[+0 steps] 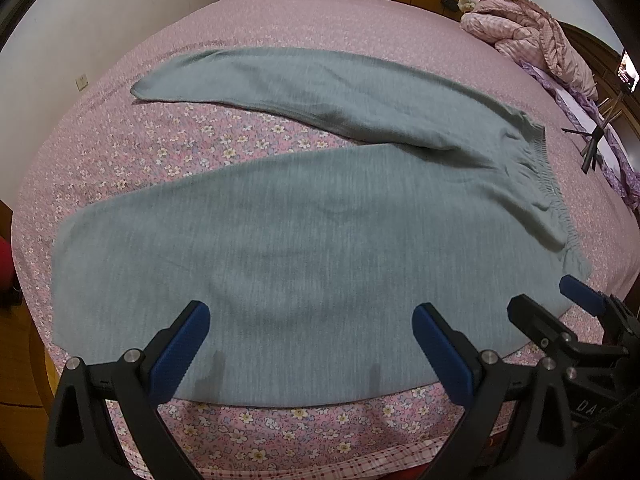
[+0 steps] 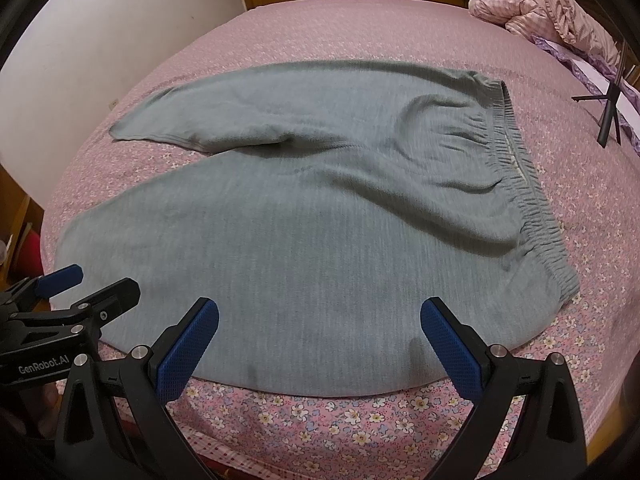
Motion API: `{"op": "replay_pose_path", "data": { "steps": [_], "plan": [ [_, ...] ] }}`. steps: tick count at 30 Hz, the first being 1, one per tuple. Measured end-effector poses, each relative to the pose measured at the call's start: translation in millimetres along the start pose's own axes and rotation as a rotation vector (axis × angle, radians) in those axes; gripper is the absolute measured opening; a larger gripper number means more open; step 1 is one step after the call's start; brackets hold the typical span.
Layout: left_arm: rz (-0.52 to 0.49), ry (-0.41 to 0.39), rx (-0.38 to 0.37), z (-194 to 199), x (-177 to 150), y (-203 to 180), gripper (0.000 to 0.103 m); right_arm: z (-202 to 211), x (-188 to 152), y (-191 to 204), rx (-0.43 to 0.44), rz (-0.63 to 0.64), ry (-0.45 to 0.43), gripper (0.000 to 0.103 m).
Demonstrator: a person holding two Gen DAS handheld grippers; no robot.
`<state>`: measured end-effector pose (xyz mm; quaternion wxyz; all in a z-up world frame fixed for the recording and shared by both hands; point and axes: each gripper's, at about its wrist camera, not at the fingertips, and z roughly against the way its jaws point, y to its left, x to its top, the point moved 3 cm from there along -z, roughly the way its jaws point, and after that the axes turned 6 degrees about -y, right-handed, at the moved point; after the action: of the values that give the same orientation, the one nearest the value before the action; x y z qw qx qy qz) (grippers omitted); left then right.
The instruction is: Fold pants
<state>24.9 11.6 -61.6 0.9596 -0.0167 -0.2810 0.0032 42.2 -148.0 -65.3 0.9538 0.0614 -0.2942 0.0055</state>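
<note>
Gaping claws (image 1: 311, 316) (image 2: 320, 312) above pants (image 1: 304, 272)

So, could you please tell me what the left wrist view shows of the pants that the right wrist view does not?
Only the left wrist view shows the far leg stretched out at full length, with a wide strip of floral bedsheet between the legs. Only the right wrist view shows the elastic waistband closely, with its pale inner strip. Both show the grey pants flat on the bed, the pink quilt, and both hand-held grippers, left and right, open.
</note>
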Motion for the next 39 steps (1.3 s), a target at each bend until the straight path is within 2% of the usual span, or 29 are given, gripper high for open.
{"op": "replay_pose_path", "data": {
  "steps": [13, 22, 39],
  "plan": [
    [-0.014, 0.017, -0.014, -7, 10, 1, 0.103, -9, 11, -8, 0.003, -0.007, 0.031, 0.103],
    [-0.031, 0.046, -0.006, -19, 21, 5, 0.103, -9, 32, -11, 0.008, 0.043, 0.033, 0.103],
    [-0.048, 0.080, -0.008, -42, 71, 18, 0.103, -28, 84, -54, -0.025, 0.003, 0.047, 0.103]
  ]
}}
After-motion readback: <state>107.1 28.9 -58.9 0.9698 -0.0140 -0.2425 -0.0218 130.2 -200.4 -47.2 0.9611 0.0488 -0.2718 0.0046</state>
